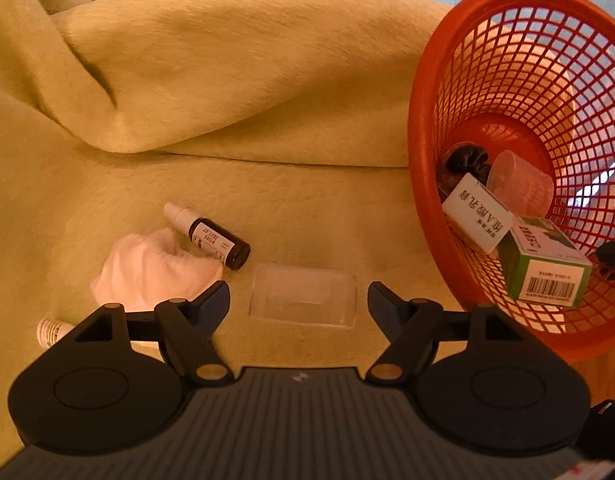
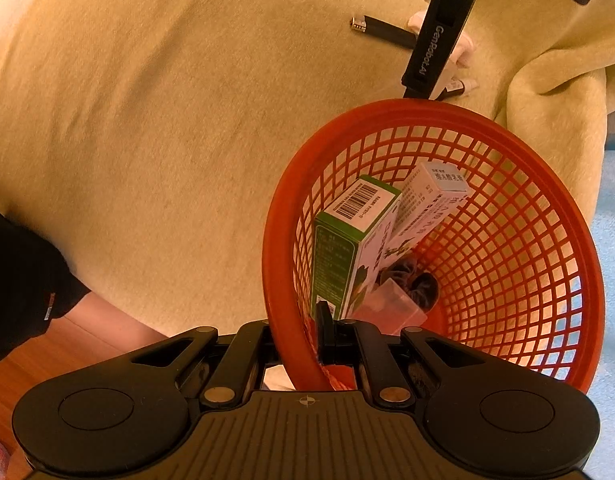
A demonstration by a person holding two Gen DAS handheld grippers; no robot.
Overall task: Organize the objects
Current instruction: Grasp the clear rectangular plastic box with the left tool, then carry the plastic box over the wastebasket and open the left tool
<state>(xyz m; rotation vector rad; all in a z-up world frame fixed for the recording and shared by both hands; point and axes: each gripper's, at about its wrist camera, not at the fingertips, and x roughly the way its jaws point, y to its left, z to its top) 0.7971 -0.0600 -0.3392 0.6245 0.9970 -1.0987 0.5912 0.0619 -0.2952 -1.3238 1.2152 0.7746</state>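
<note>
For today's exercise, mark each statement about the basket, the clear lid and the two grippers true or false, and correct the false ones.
1. The right gripper grips the red basket by its rim. True.
2. The left gripper is shut on the dark bottle. False: its fingers are open, holding nothing.
3. The green box lies inside the basket. True.
4. The clear lid sits in the basket. False: it lies on the yellow cloth.
</note>
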